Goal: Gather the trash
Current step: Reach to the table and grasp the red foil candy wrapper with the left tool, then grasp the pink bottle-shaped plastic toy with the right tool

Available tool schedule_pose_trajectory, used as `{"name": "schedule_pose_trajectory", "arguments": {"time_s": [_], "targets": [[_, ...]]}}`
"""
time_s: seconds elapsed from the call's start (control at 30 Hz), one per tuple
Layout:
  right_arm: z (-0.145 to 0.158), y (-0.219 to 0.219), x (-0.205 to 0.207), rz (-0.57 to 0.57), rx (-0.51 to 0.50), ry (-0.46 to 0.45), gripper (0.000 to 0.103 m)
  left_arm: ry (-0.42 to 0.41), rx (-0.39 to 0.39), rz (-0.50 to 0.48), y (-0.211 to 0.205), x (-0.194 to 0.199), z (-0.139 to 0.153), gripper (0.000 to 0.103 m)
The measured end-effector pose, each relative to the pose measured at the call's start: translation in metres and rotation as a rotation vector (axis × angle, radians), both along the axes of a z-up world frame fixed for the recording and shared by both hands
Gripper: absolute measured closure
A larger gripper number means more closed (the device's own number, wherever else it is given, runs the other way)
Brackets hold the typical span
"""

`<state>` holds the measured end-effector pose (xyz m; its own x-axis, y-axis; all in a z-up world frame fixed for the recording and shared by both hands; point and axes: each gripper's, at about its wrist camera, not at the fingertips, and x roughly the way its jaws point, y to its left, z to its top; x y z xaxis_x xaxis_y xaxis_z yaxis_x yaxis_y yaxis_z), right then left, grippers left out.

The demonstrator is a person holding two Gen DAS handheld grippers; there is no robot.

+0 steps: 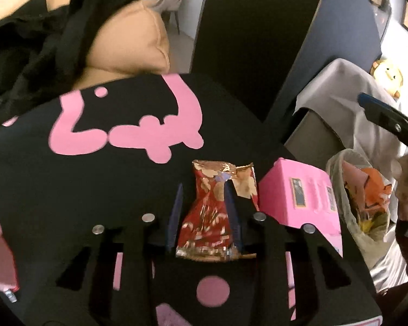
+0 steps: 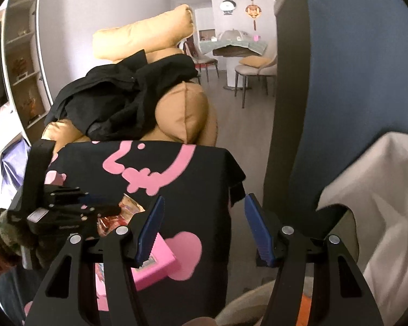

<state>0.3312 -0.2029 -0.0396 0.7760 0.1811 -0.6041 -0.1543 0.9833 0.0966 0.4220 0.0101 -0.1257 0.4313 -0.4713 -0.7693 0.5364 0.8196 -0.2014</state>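
Your left hand-held gripper [image 1: 204, 212] is clamped on a red foil snack wrapper [image 1: 212, 217], crumpled and glossy, printed with gold and cream shapes, its torn top edge flaring open at the far end and its sealed silver hem lying nearest the camera. The two blue pads [image 1: 232, 212] pinch it at the waist, so it narrows between them and widens above and below. It sits over the bench [image 1: 81, 190], which is covered in a black cloth with pink cartoon lettering, and just to its right lies a pink box [image 1: 293, 195] bearing small picture labels. Only your left wrist view shows the translucent trash bag [image 1: 361, 203] at the right, beyond the bench edge, holding orange and yellow scraps, with a tip of your other tool above it. Only your right wrist view shows the room beyond: a tan sofa [image 2: 182, 114] draped with black clothing [image 2: 127, 100], and dining chairs far back. There your right hand-held gripper [image 2: 204, 228] stands released, blue pads spread wide with nothing between them, hovering over the right edge of the bench. In that view the wrapper [image 2: 127, 209] shows only as a glint of red foil at the left, mostly hidden behind the left tool's black body, well to the left of the right tool's fingers.
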Motion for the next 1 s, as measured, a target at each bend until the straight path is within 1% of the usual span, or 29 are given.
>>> {"name": "schedule_pose_trajectory", "arguments": {"time_s": [0.07,0.13,0.17,0.27,0.3,0.37,0.43,0.47,0.57,0.73,0.8,0.87,1.0], "targets": [[-0.005,-0.005,-0.001,-0.005,0.012,0.009,0.045,0.041,-0.02,0.0,-0.002,0.006,-0.004,0.072],[-0.008,-0.007,-0.002,-0.007,0.027,0.016,0.045,0.069,-0.005,-0.006,-0.005,0.008,-0.009,0.074],[-0.01,-0.008,-0.003,-0.006,0.036,0.021,0.045,0.073,0.0,-0.008,-0.006,0.008,-0.011,0.081],[-0.01,-0.005,-0.007,-0.002,0.042,0.025,0.045,0.046,0.03,0.012,-0.005,-0.002,-0.009,0.086],[-0.009,-0.003,-0.009,0.002,0.044,0.026,0.045,0.038,0.036,0.036,-0.001,-0.008,-0.006,0.087],[-0.007,0.002,-0.014,0.014,0.046,0.029,0.045,0.034,0.015,0.09,0.014,-0.019,0.002,0.087],[-0.003,0.013,-0.021,0.033,0.036,0.026,0.045,0.013,-0.027,0.179,0.039,-0.033,0.016,0.087],[-0.002,0.017,-0.025,0.04,0.029,0.022,0.045,-0.006,-0.052,0.238,0.058,-0.044,0.026,0.087],[0.004,0.038,-0.036,0.074,0.0,0.007,0.045,-0.057,-0.094,0.369,0.104,-0.075,0.05,0.087],[0.018,0.081,-0.055,0.147,-0.034,-0.039,0.045,-0.119,-0.116,0.502,0.167,-0.133,0.072,0.087],[0.021,0.096,-0.061,0.176,-0.048,-0.056,0.045,-0.134,-0.118,0.544,0.188,-0.157,0.074,0.087],[0.022,0.112,-0.067,0.212,-0.059,-0.06,0.045,-0.132,-0.115,0.582,0.203,-0.18,0.07,0.087],[0.007,0.141,-0.077,0.291,-0.025,-0.002,0.045,-0.113,-0.111,0.645,0.223,-0.209,0.057,0.087]]}}
